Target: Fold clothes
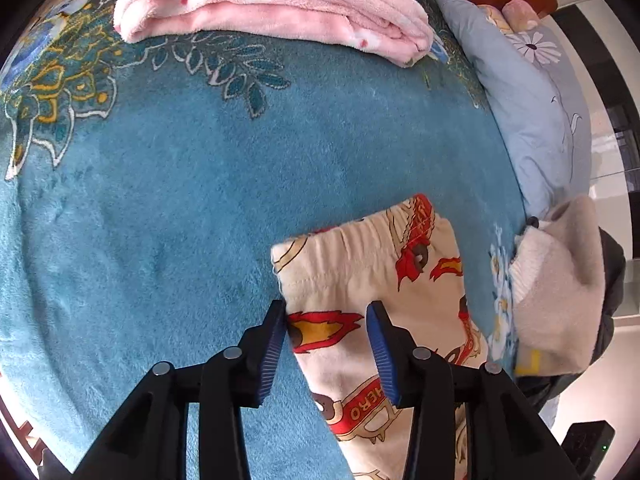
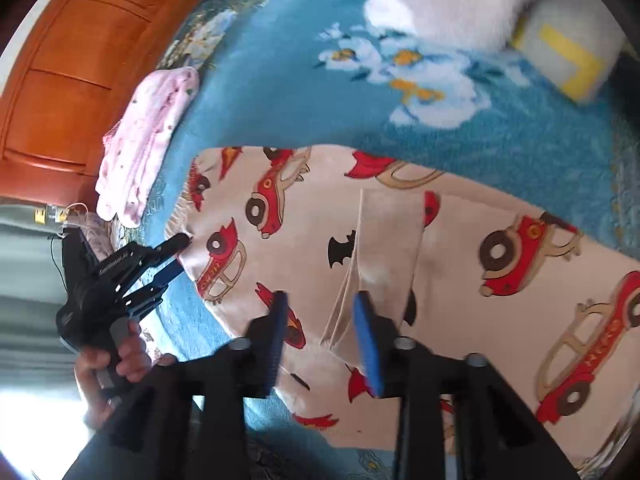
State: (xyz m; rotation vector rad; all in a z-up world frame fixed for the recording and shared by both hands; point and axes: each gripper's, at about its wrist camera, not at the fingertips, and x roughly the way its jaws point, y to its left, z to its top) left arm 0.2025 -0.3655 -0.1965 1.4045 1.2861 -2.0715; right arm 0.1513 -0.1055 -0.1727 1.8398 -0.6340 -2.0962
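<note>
your left gripper (image 1: pixel 326 336) hides the lower run of the car-print pants (image 1: pixel 372 280), and the frame crops the rest. they lie flat on the blue blanket (image 1: pixel 160 200), waistband edge between its part-open jaws, nothing pinched. your right gripper (image 2: pixel 320 336), blurred, hangs part open over the pants' folded middle, holding nothing.
</note>
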